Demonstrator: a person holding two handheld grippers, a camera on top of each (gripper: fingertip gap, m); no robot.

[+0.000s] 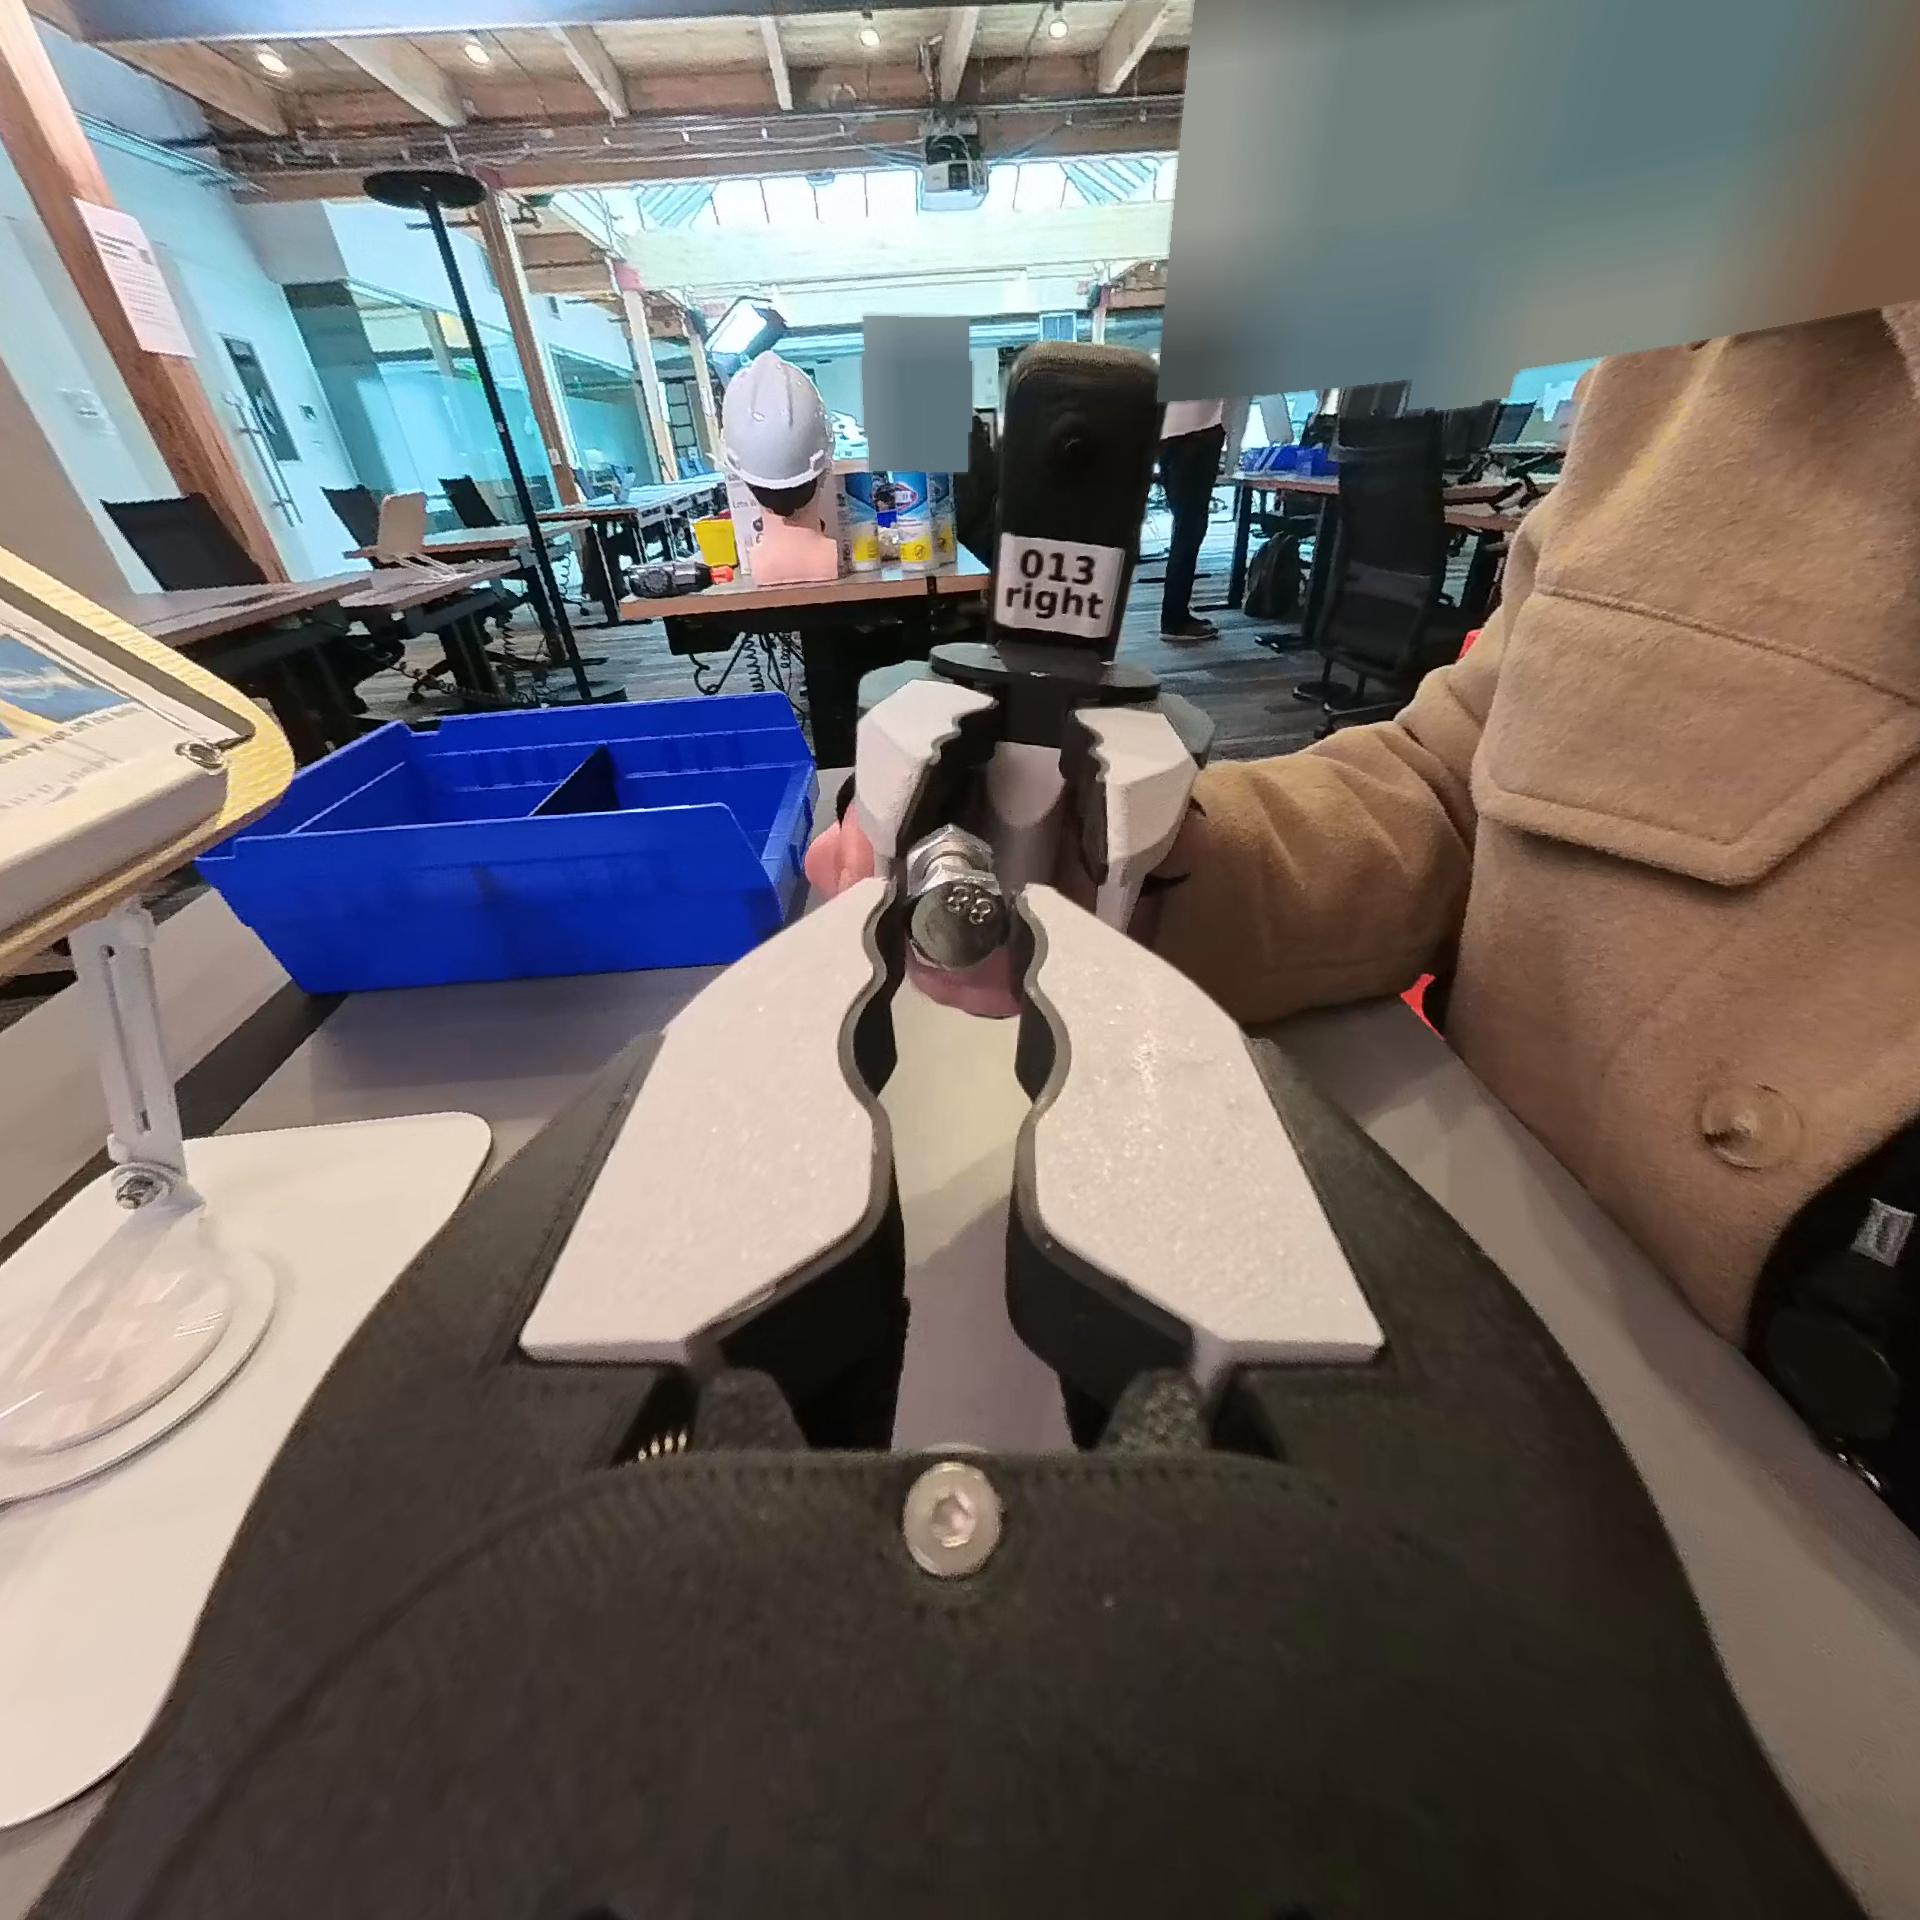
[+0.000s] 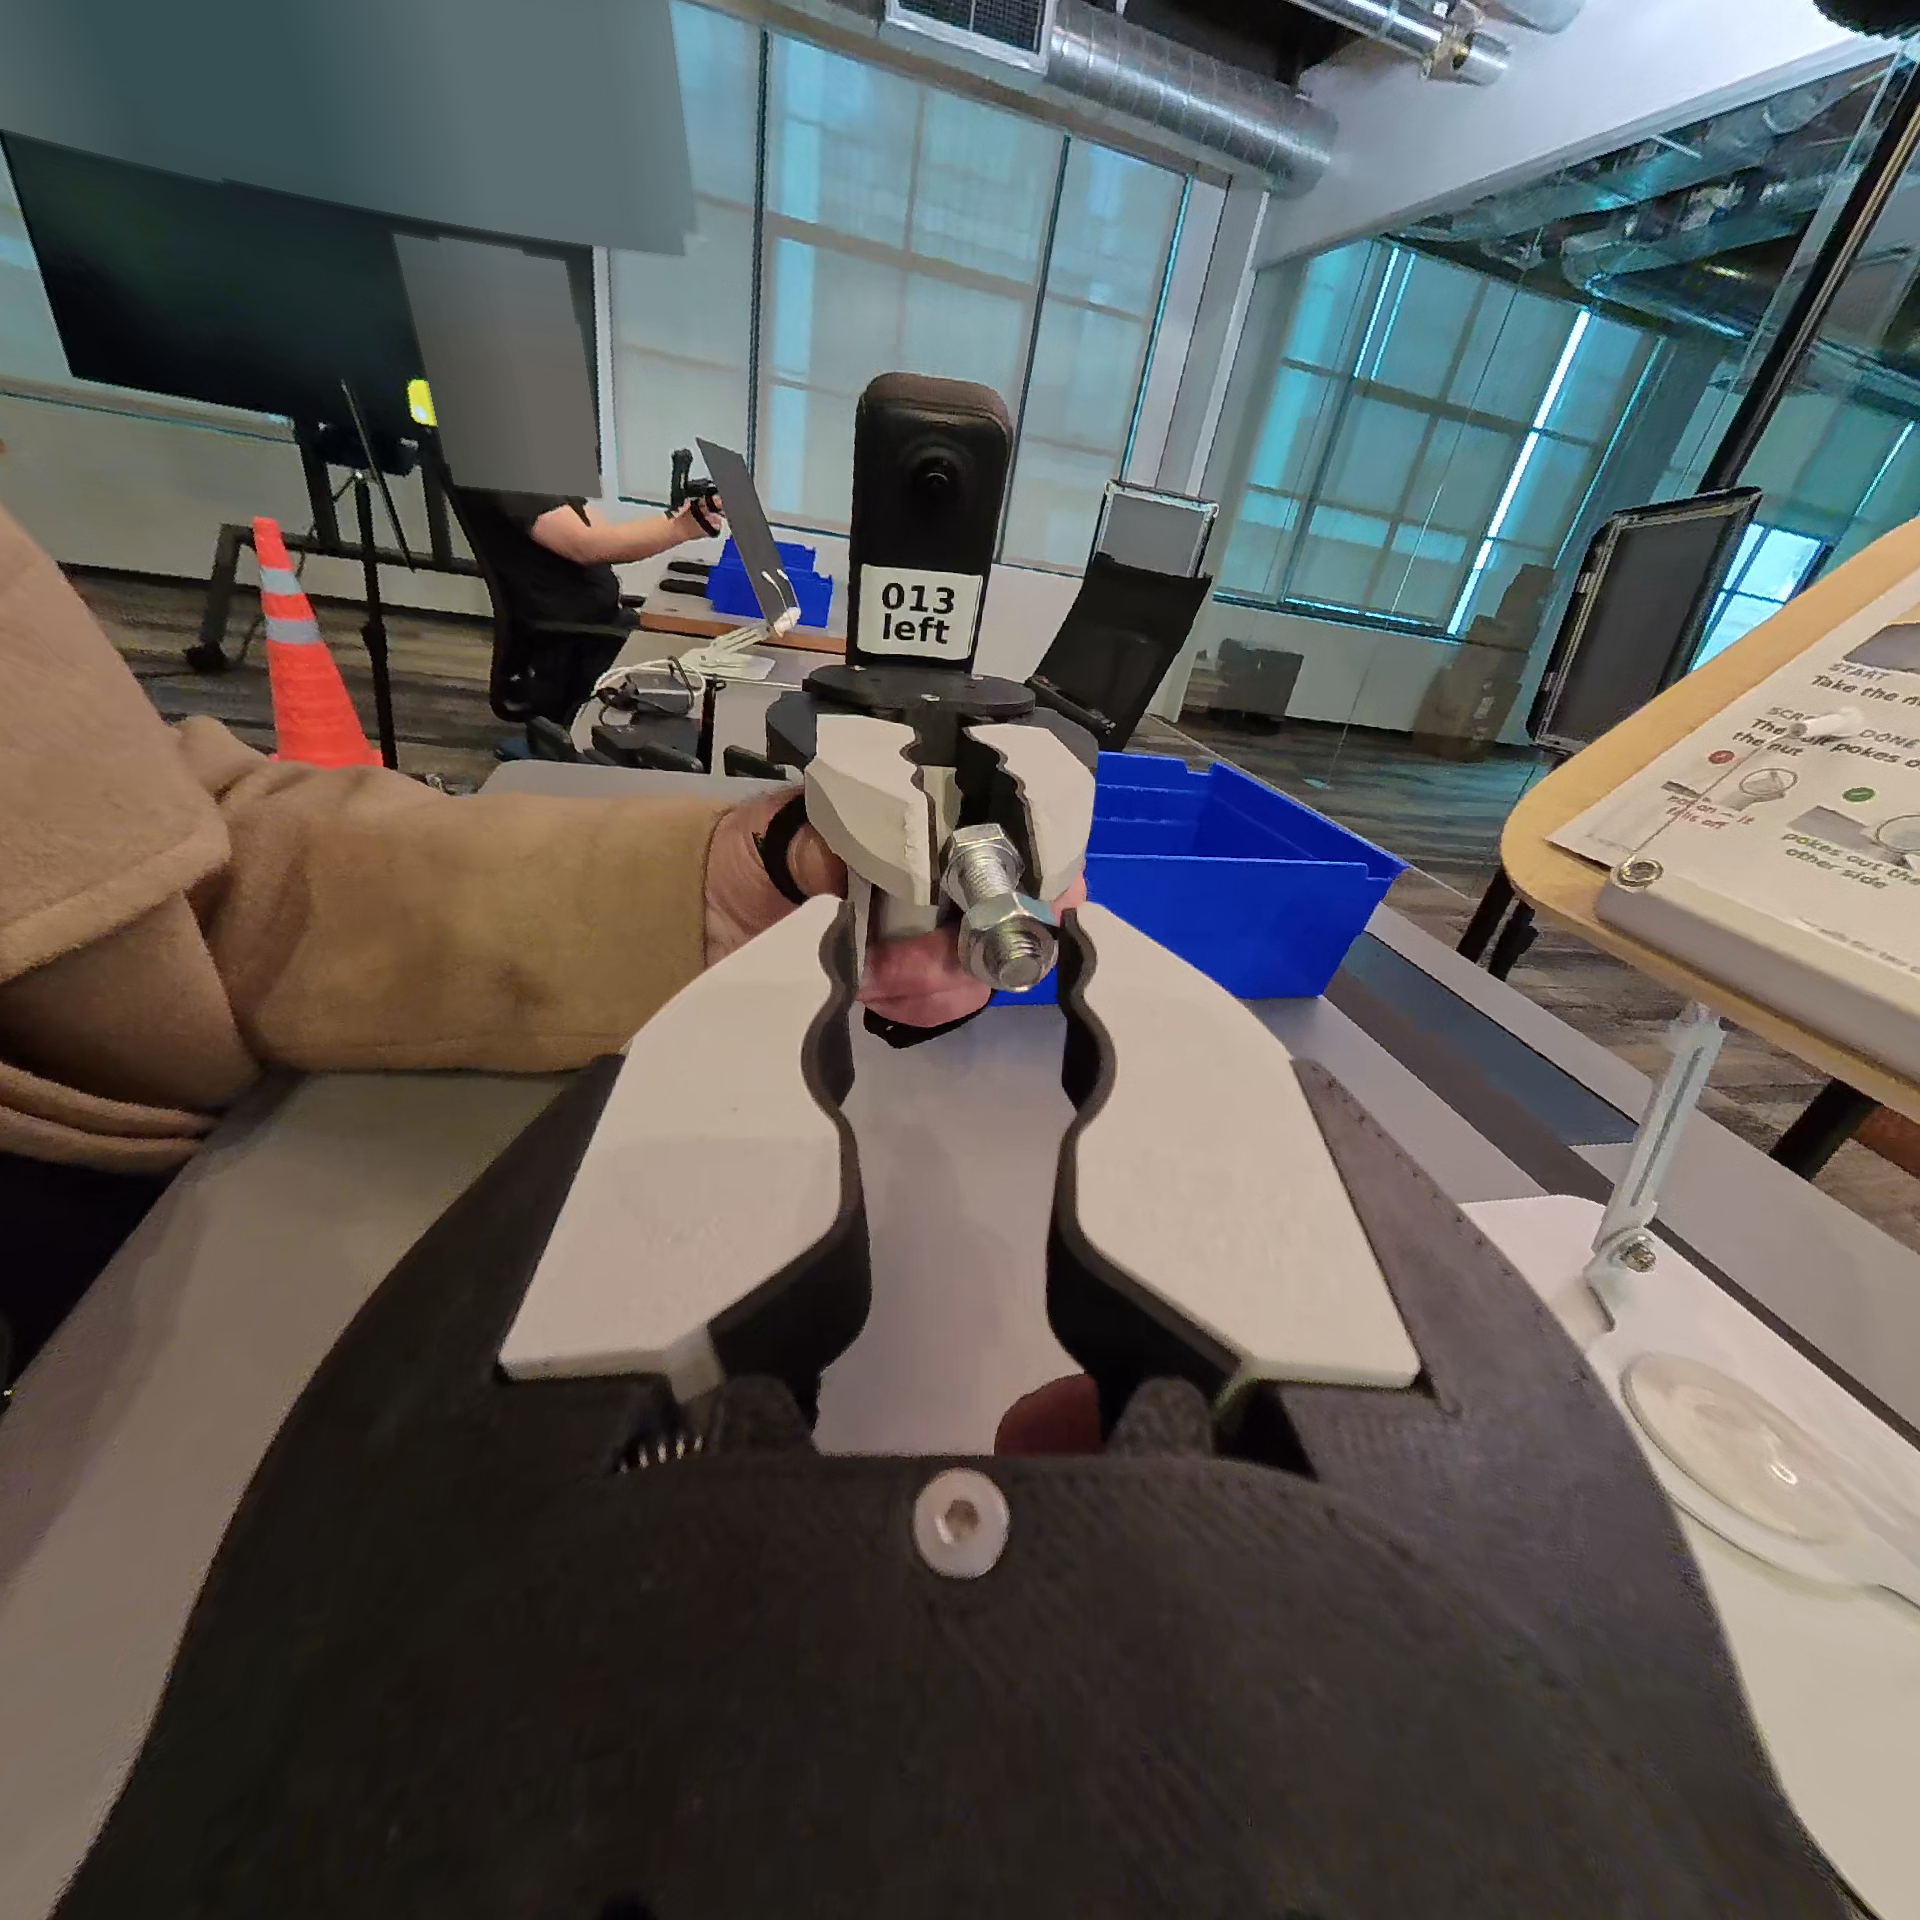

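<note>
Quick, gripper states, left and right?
Left gripper: shut on the bolt, at its head.
Right gripper: open, fingertips either side of the nut on the bolt's thread; contact cannot be told.

Two grippers: the left gripper (image 1: 954, 914) and, at its 12 o'clock, the right gripper (image 2: 951, 935). Two cameras, one on top of each: left camera (image 2: 930, 488), right camera (image 1: 1075, 457). One bolt (image 1: 958, 923). One nut (image 2: 1003, 916).

Two bins in the right wrist view: near bin (image 2: 1236, 894) at 2 o'clock, far bin (image 2: 805, 592) at 11 o'clock. One cone (image 2: 301, 665) at 10 o'clock. Two people there: one sleeve (image 2: 364, 914) at 9 o'clock, one seated person (image 2: 566, 561) at 11.

In the left wrist view: one stand (image 1: 135, 1049) at 9 o'clock, one hard hat (image 1: 777, 421) at 12, and what look like three canisters (image 1: 914, 520) beside it.
</note>
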